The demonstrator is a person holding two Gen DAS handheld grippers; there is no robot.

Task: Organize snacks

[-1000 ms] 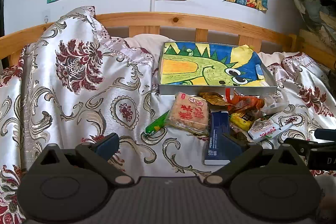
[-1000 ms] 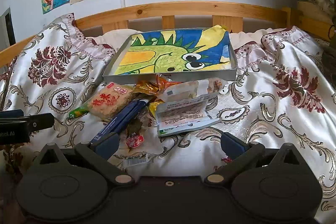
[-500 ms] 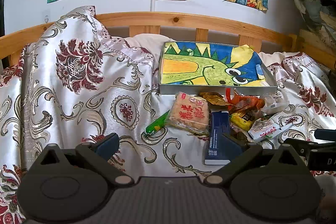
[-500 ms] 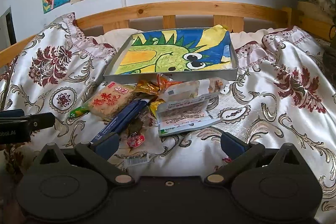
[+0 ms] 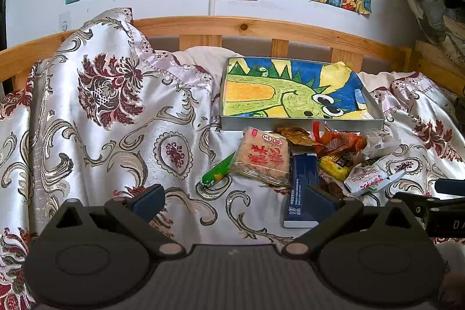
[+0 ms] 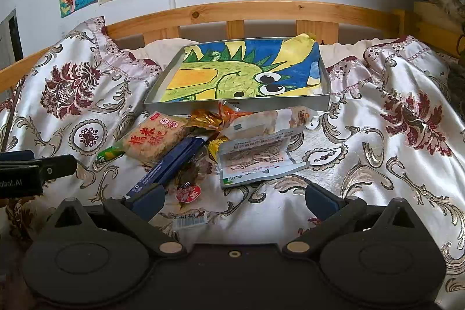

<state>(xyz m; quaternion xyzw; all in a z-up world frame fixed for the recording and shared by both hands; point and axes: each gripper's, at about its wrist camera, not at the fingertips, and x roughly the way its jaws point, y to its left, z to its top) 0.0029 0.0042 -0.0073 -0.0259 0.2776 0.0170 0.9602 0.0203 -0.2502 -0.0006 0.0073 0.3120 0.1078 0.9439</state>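
Both tools (image 5: 235,201) (image 6: 235,198) level, jaws spread, before the snack pile (image 6: 203,141).

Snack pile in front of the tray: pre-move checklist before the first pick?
1. Left gripper open, nothing held: ok.
2. Right gripper open, nothing held: ok.
3. Shallow grey metal tray lined with a dinosaur drawing holds no snacks: ok.
4. Clear-wrapped rice cracker pack with red lettering on top, unobstructed: ok.
5. Long dark blue box separable: not ok, cracker pack overlaps its far end.
6. Tray level on the floral satin bedspread: cannot tell.
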